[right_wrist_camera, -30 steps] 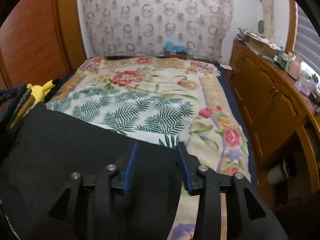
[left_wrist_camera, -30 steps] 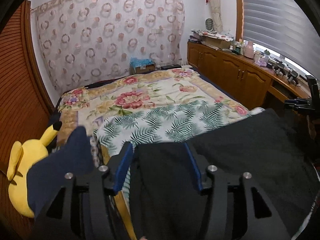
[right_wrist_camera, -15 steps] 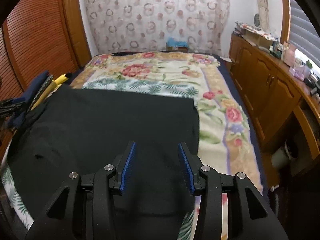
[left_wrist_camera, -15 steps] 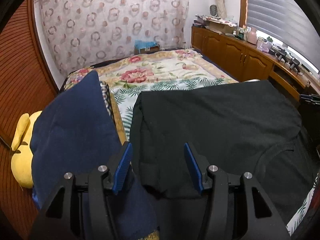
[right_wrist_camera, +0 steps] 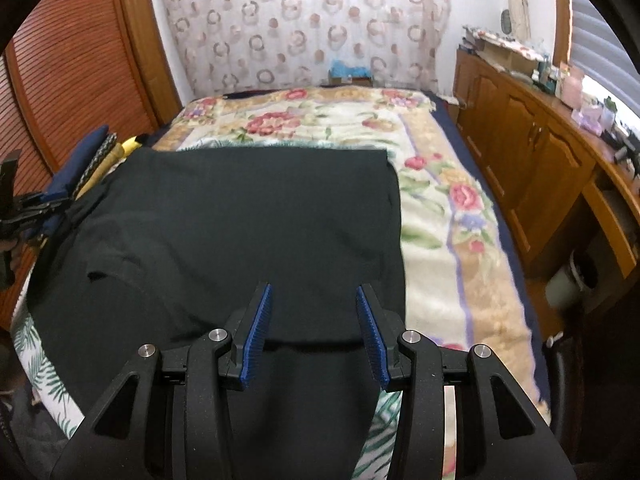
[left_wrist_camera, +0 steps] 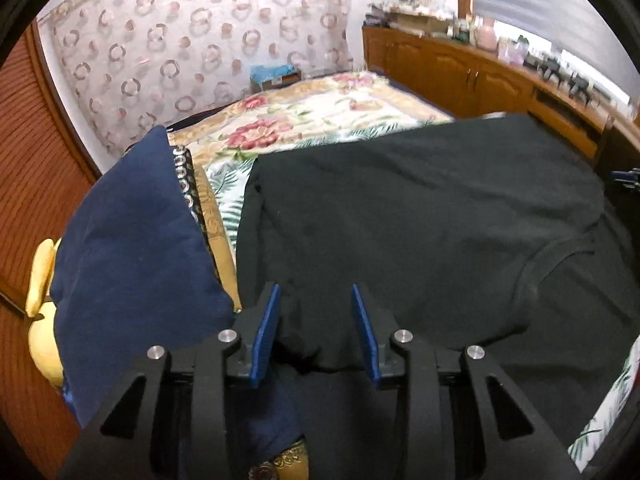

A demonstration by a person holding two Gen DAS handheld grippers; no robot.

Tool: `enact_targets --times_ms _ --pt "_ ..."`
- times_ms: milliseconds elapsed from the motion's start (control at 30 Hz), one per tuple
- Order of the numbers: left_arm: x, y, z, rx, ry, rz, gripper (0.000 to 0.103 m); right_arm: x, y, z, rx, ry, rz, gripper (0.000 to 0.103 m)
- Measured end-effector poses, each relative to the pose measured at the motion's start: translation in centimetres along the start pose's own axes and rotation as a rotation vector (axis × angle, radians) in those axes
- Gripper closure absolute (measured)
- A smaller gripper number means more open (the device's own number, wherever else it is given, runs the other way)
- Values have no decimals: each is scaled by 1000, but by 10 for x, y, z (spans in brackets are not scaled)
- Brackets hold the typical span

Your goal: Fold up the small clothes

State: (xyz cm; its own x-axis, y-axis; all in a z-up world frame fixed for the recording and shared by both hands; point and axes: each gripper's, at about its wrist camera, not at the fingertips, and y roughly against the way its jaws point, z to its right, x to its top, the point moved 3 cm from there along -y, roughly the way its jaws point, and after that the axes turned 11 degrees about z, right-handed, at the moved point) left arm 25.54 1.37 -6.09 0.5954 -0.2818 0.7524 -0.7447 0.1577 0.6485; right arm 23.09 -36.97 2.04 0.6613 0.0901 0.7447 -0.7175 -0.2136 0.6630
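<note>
A black T-shirt [left_wrist_camera: 400, 220] lies spread on the bed, its collar [left_wrist_camera: 552, 256] toward the right in the left wrist view. A rounded folded edge of the shirt runs under both grippers. My left gripper [left_wrist_camera: 314, 288] hovers over the shirt's near left corner. Its jaws are closing with the cloth edge between them, and the blue pads [left_wrist_camera: 266, 320] stand clear of the cloth. My right gripper [right_wrist_camera: 313, 287] is open over the near right corner of the T-shirt [right_wrist_camera: 240, 220], with the fold edge between its pads.
A navy cloth [left_wrist_camera: 132, 240] and a yellow plush toy [left_wrist_camera: 40, 280] lie left of the shirt. The floral blanket [right_wrist_camera: 440, 200] and a palm-leaf sheet [right_wrist_camera: 36, 368] cover the bed. Wooden cabinets [right_wrist_camera: 540, 160] line the right side and a louvred door [right_wrist_camera: 60, 80] the left.
The shirt, which stood raised close in front of both cameras, now lies flat across the bed. Both grippers have moved over its near edge, and the left jaws have narrowed.
</note>
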Motion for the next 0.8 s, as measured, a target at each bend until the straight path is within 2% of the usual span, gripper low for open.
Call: enact_targets --times_ms 233,367,400,433,467,533,600,700,800 --pt "-11 -22 2 55 -68 -112 68 -32 -18 -2 8 -26 -54 60" --pt "-14 -26 8 64 -119 -122 68 -38 -26 -9 21 -16 -65 60" --pt "-14 -26 8 68 -129 -122 71 -39 -26 -10 22 -13 -67 60" --pt "-14 -26 9 78 -143 -123 82 -40 -28 -11 22 -10 -69 60" --pt "-15 -26 8 86 -151 -130 88 -41 -29 -12 23 -10 -72 60" --pt "-16 -26 8 81 -155 -133 96 -42 -31 -12 28 -11 -74 60" --pt "-16 -22 7 81 -147 -115 98 -44 -31 -13 32 -14 -76 59" --pt "-10 -8 3 32 -77 -40 99 -44 -29 -10 38 -29 -73 58" --pt "0 9 -1 22 -20 33 100 -42 -31 -7 24 -36 -70 56"
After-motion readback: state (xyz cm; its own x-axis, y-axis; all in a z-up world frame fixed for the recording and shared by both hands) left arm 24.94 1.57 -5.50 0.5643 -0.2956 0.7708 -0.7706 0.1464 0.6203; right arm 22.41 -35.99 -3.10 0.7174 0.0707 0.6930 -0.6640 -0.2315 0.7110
